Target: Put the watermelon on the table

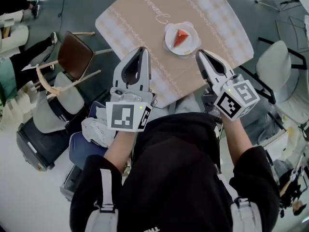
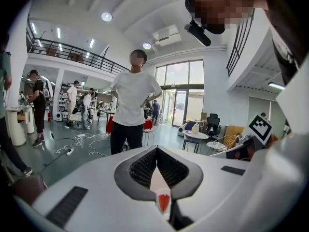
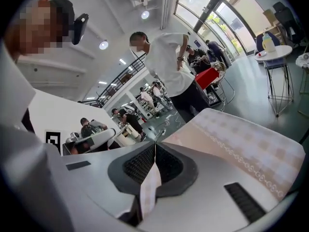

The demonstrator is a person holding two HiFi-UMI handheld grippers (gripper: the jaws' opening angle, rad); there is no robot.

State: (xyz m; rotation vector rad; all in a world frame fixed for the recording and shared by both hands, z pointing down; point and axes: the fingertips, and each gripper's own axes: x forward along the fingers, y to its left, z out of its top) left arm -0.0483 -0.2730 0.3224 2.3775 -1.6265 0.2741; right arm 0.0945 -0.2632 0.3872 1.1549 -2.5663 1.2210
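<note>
Watermelon slice (image 1: 181,36) on plate (image 1: 169,41), ahead between left hand-held gripper (image 1: 141,50) and right hand-held gripper (image 1: 198,53), both pressed together

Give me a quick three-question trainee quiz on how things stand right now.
1. True or false: the watermelon slice lies on a white plate on the table.
2. The right gripper is: A) shut on the slice, B) shut and empty, C) wide open.
3. Fill in: the left gripper has its jaws ____.
Key: 1 true; 2 B; 3 together, holding nothing.
</note>
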